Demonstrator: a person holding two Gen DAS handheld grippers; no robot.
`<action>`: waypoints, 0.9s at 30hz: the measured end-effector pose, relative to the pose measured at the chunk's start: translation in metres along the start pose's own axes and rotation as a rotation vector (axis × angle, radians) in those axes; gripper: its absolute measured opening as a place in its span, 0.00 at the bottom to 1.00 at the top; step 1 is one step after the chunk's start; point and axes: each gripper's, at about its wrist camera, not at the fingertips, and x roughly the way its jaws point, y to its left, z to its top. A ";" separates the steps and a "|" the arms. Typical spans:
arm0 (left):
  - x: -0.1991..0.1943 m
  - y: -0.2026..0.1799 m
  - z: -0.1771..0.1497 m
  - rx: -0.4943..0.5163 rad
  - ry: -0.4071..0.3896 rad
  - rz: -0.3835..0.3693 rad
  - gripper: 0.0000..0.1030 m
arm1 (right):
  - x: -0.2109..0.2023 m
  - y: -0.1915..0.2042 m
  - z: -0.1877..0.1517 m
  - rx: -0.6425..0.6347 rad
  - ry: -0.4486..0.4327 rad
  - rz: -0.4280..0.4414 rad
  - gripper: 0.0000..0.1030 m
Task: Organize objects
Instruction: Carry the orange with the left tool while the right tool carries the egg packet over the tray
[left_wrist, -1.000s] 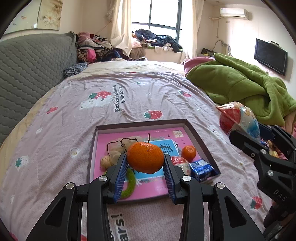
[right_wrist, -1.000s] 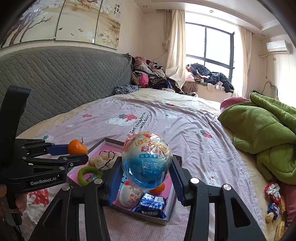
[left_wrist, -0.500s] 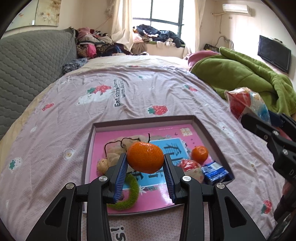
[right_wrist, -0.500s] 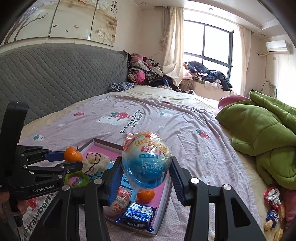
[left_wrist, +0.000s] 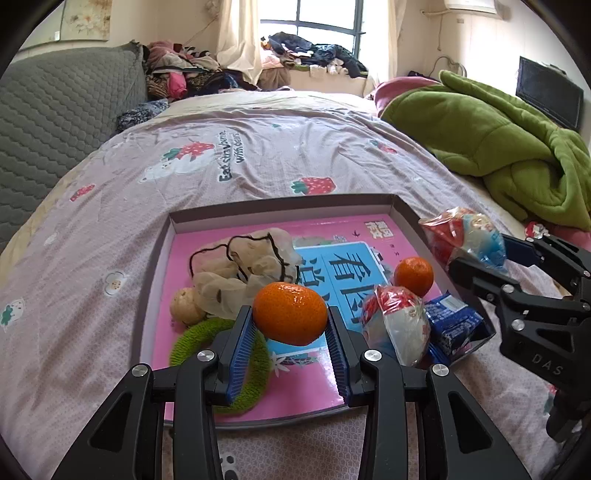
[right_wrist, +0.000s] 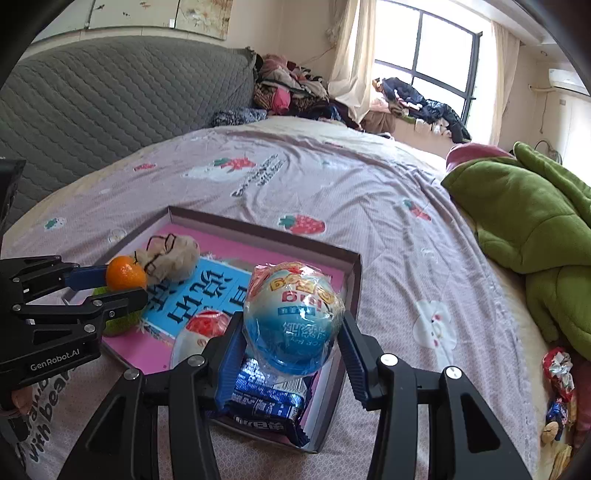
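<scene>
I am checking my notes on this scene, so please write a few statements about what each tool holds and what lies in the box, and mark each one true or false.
1. The left tool holds an orange mandarin. True.
2. The right tool is open and holds nothing. False: it is shut on a wrapped blue and white toy egg.
3. A second, smaller mandarin lies in the pink box. True.
4. The green ring lies on the bedsheet outside the box. False: it lies inside the box, near its front left corner.
5. A blue snack packet lies in the box. True.
</scene>
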 end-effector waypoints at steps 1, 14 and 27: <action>0.002 -0.002 -0.002 0.005 0.003 -0.007 0.38 | 0.003 0.000 -0.002 0.001 0.009 -0.003 0.48; 0.022 -0.009 -0.009 0.033 0.036 -0.015 0.39 | 0.019 0.005 -0.010 -0.016 0.062 -0.008 0.48; 0.039 -0.016 -0.019 0.063 0.093 -0.031 0.39 | 0.022 0.009 -0.012 -0.046 0.079 -0.034 0.48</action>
